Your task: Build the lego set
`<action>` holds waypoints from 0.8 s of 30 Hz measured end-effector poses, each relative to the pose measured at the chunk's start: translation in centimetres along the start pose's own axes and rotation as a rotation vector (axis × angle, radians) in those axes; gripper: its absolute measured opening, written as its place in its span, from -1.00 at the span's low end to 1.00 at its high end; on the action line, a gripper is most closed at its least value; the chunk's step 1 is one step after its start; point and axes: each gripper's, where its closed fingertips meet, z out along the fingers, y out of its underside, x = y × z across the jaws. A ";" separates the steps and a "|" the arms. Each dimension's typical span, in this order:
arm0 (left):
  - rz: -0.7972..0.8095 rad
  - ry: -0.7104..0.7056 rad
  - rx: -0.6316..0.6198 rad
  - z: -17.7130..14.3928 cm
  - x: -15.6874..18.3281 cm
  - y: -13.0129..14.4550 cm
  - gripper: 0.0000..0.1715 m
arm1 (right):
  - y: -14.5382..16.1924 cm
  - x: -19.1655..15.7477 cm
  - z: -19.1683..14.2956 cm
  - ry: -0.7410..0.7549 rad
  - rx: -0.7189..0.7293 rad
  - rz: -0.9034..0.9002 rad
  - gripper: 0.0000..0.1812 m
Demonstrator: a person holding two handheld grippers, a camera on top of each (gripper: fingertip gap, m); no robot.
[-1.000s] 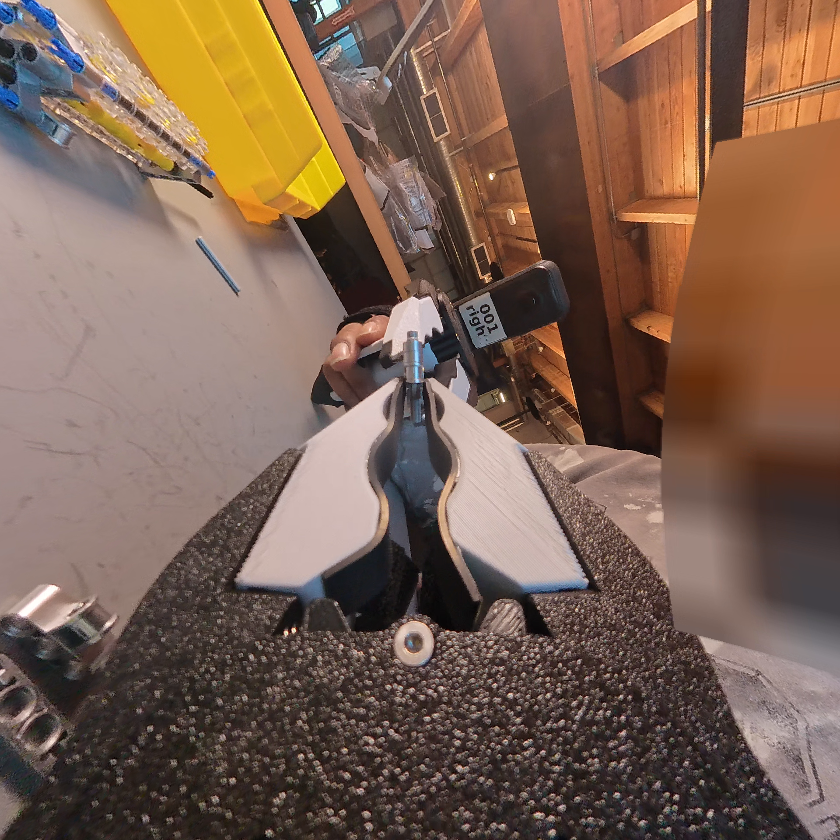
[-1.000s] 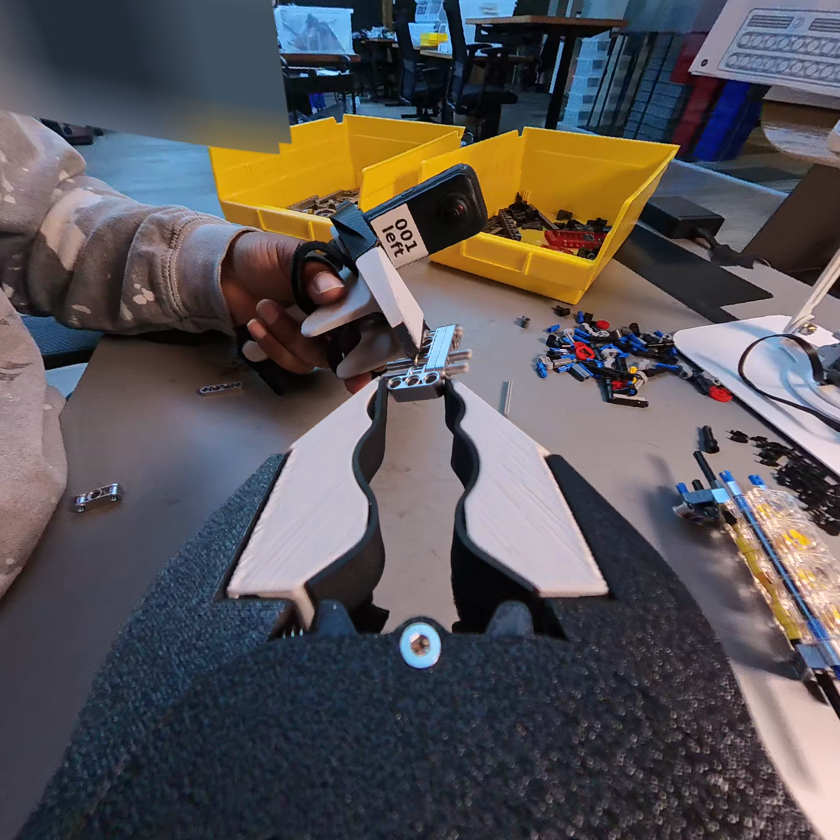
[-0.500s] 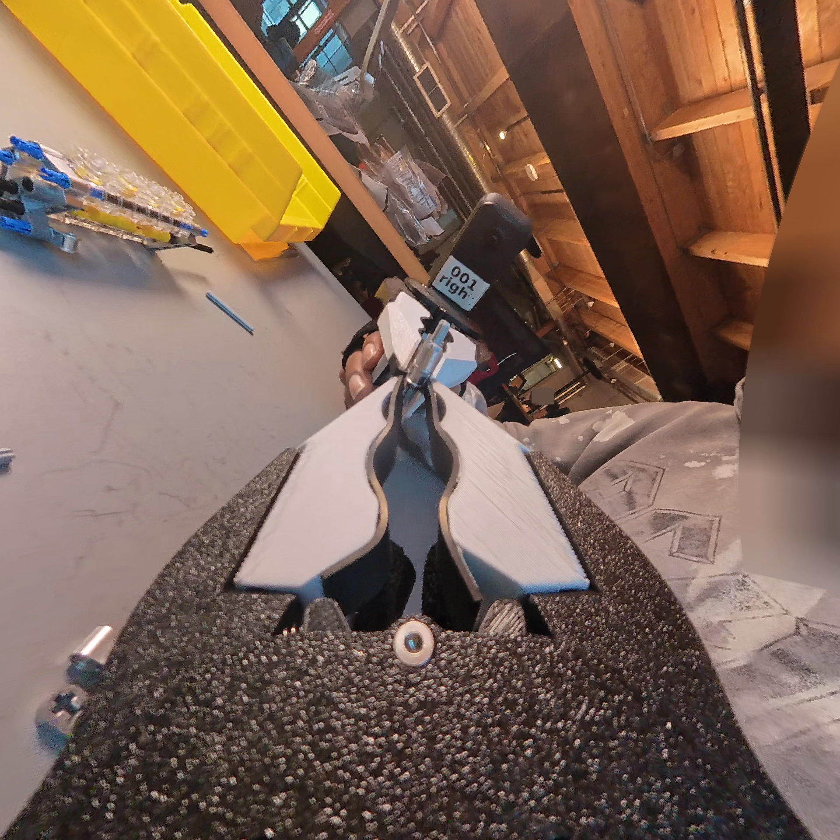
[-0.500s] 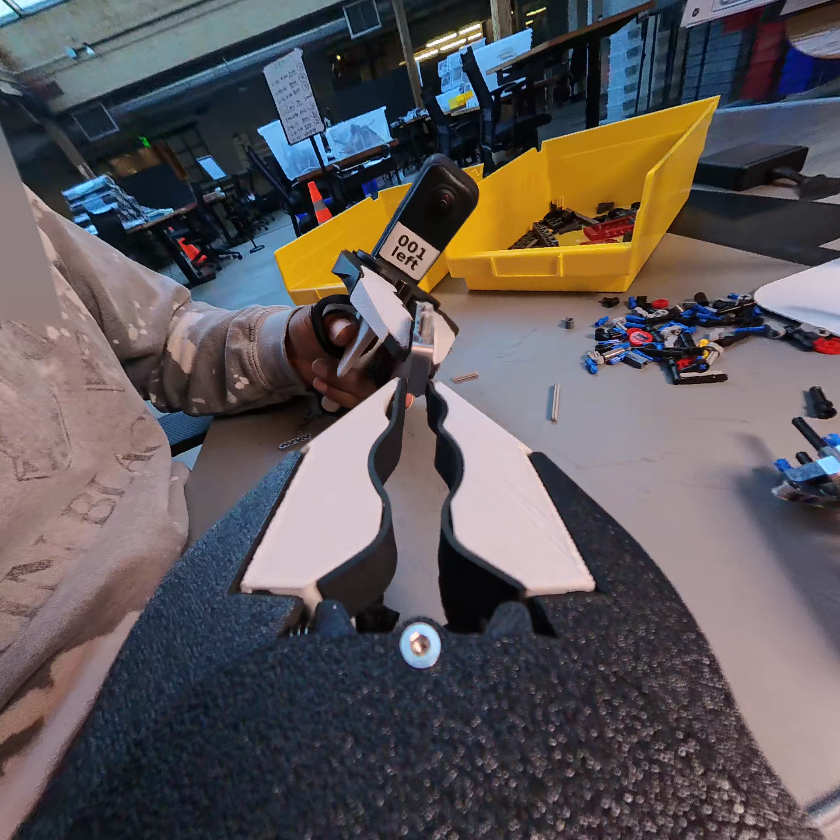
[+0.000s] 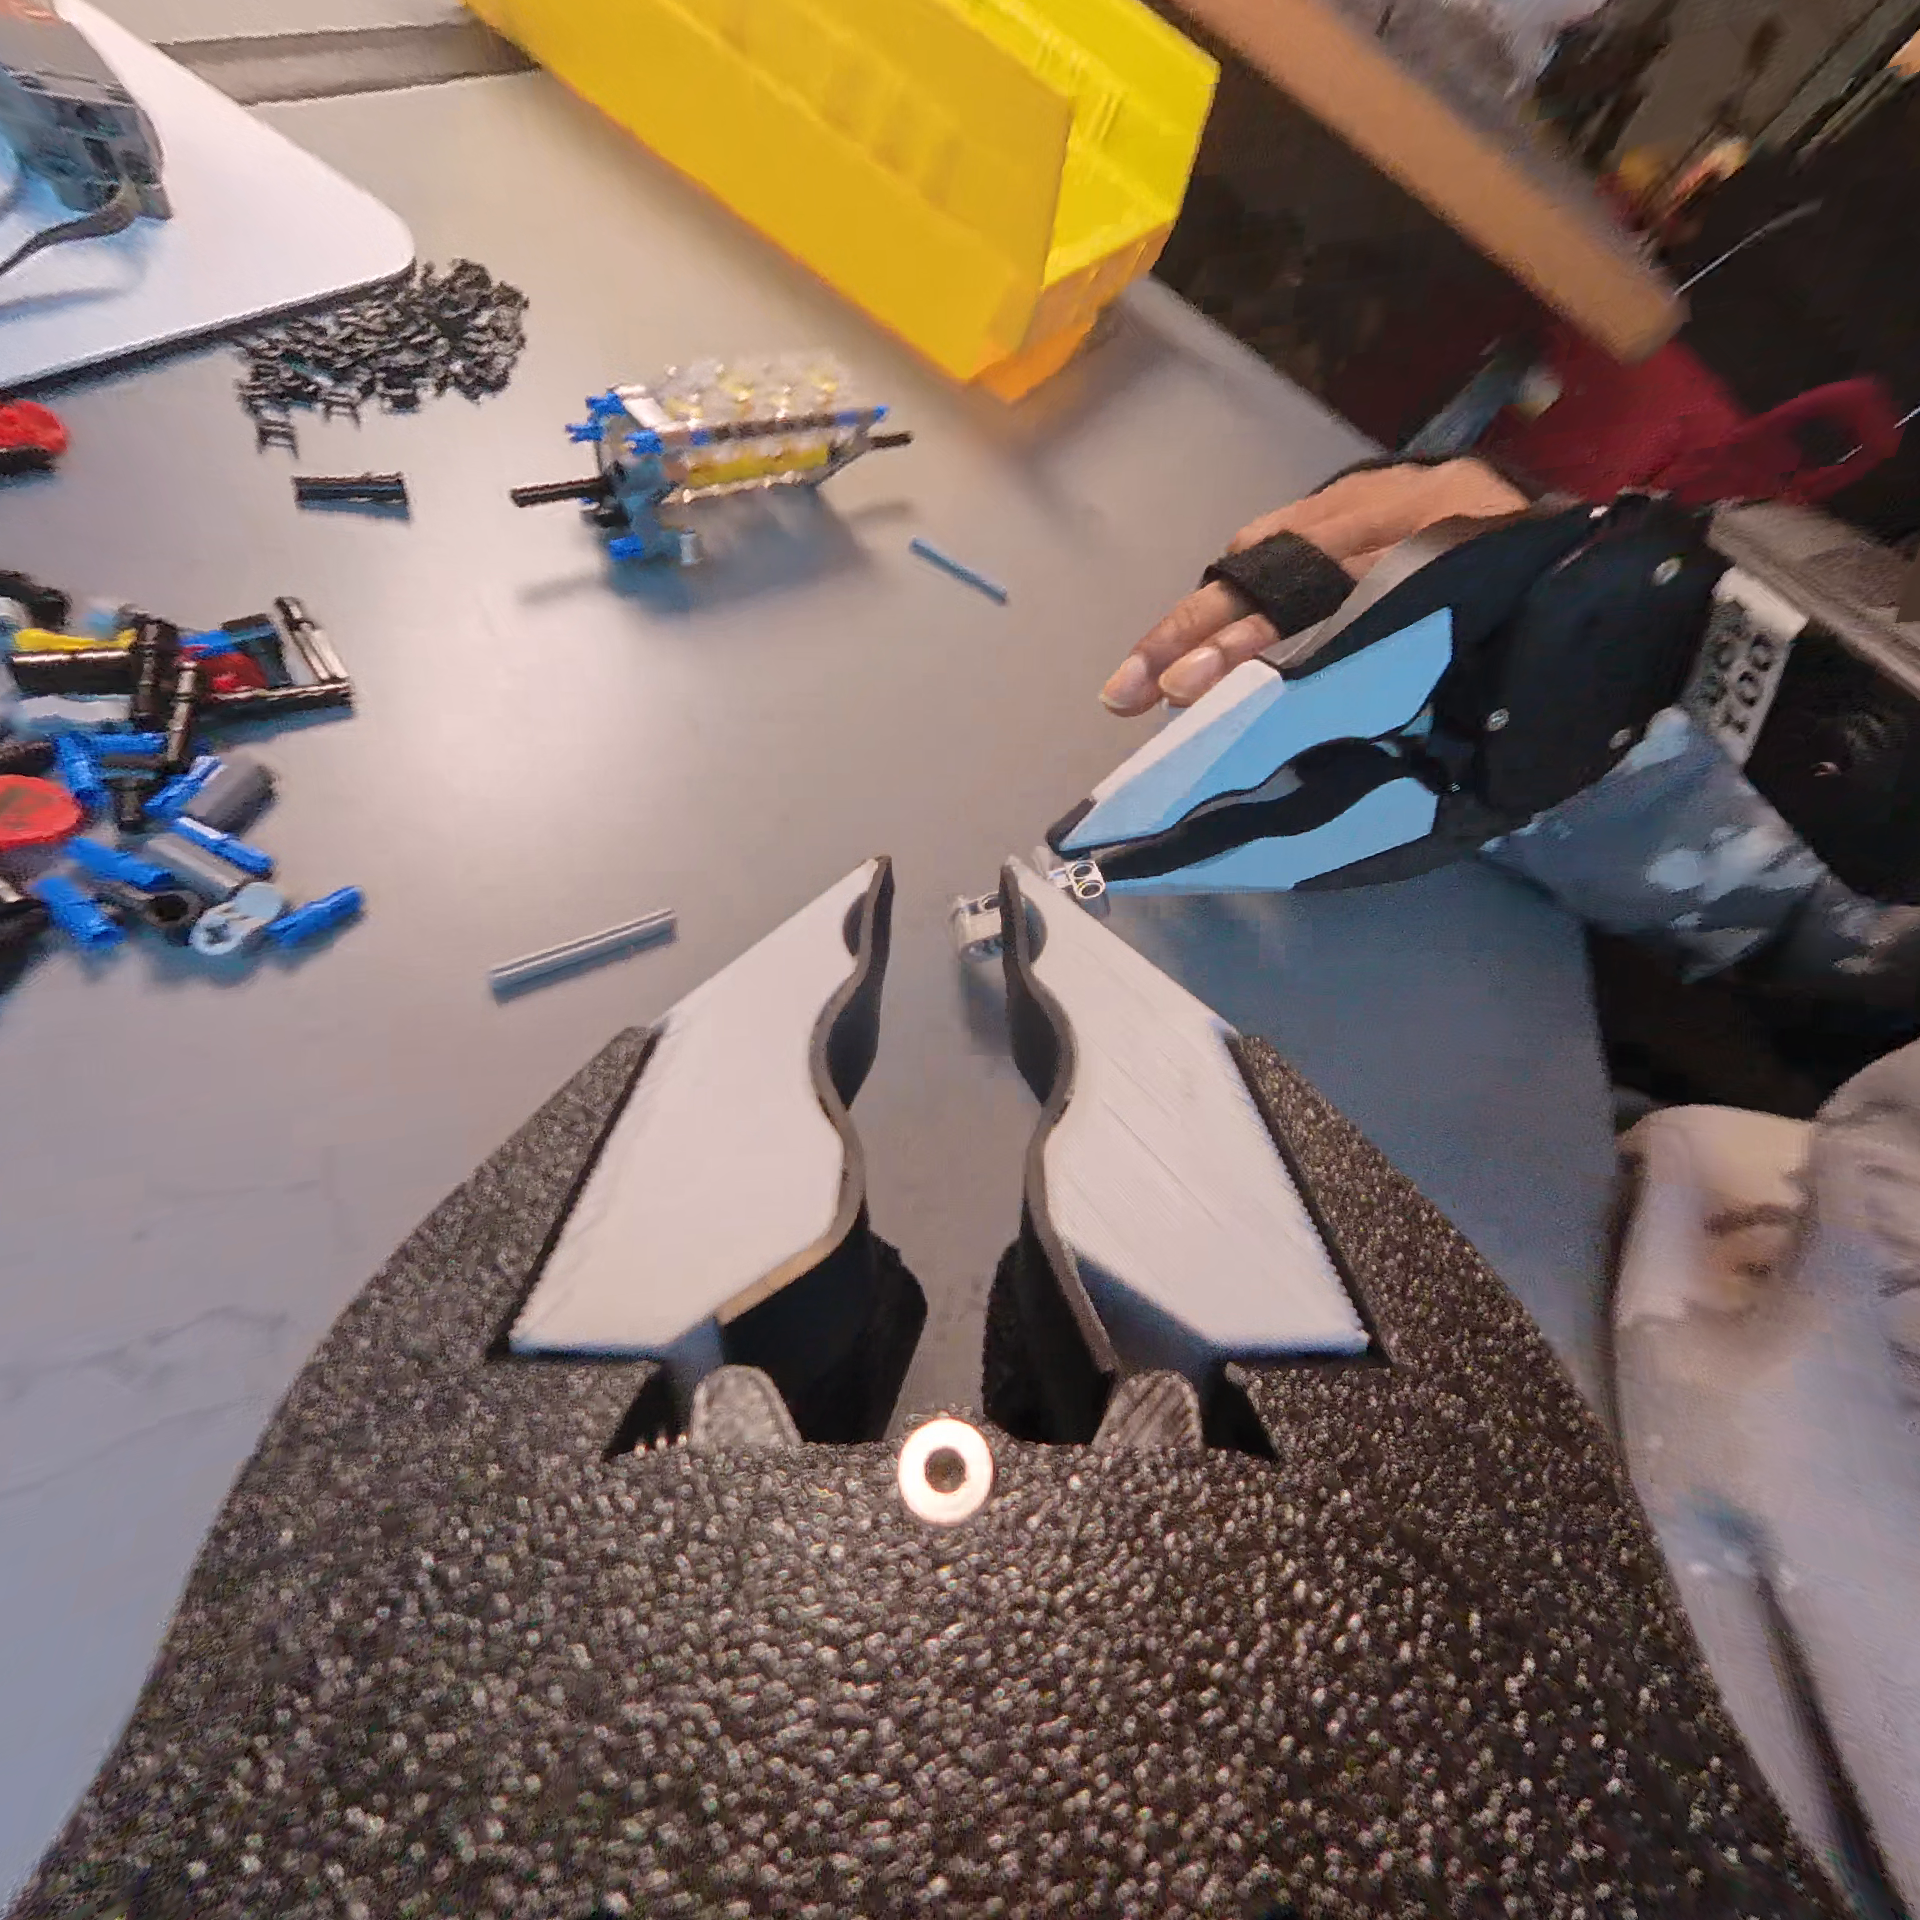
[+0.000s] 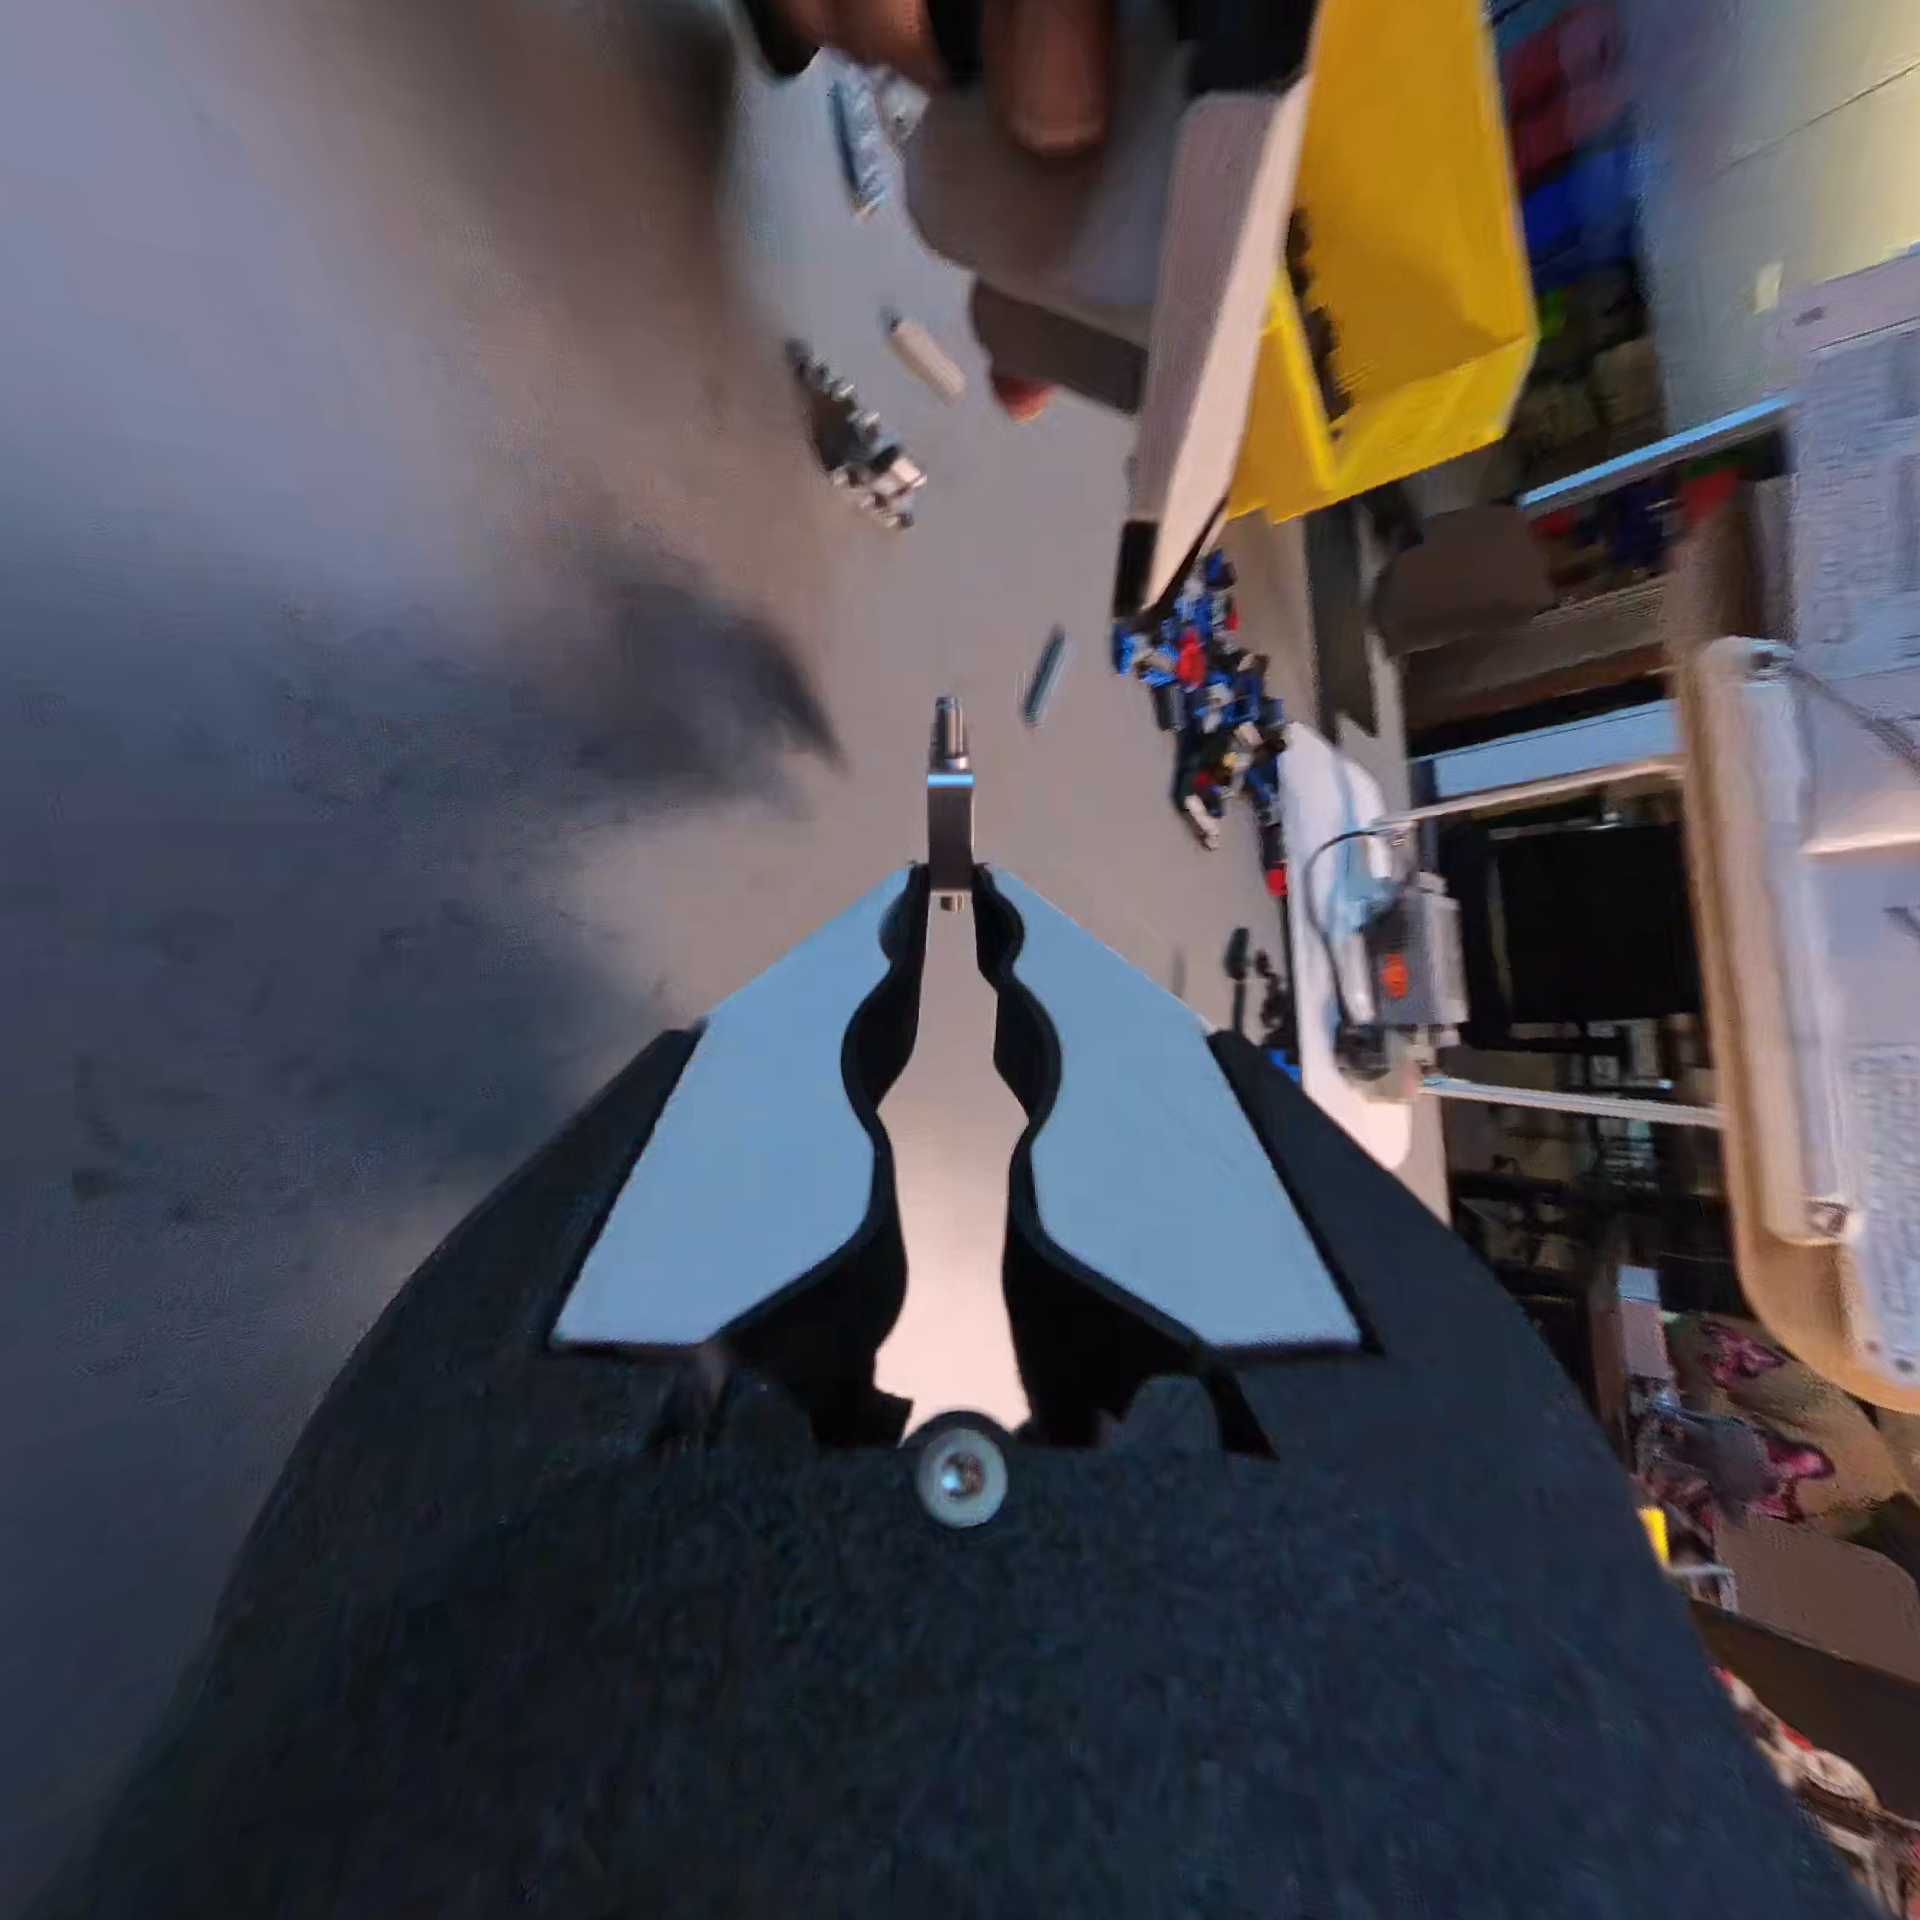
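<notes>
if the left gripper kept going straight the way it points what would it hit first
Probably the small grey beam piece lying on the grey table just past the open left gripper, slightly toward its right finger. The right gripper sits close beside it; depth is unclear.

Left wrist view looks down its fingers over the grey table (image 5: 623, 727). Right wrist view, rolled sideways, shares that table (image 6: 987, 582) and yellow bins (image 6: 1392, 260).

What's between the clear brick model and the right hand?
A thin blue rod lying on the grey table, seen in the left wrist view.
</notes>
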 end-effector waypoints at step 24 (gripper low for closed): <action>0.293 0.032 -0.161 0.6 1.4 3.0 -0.51 | 1.8 2.1 -1.6 -0.231 0.164 0.752 -0.36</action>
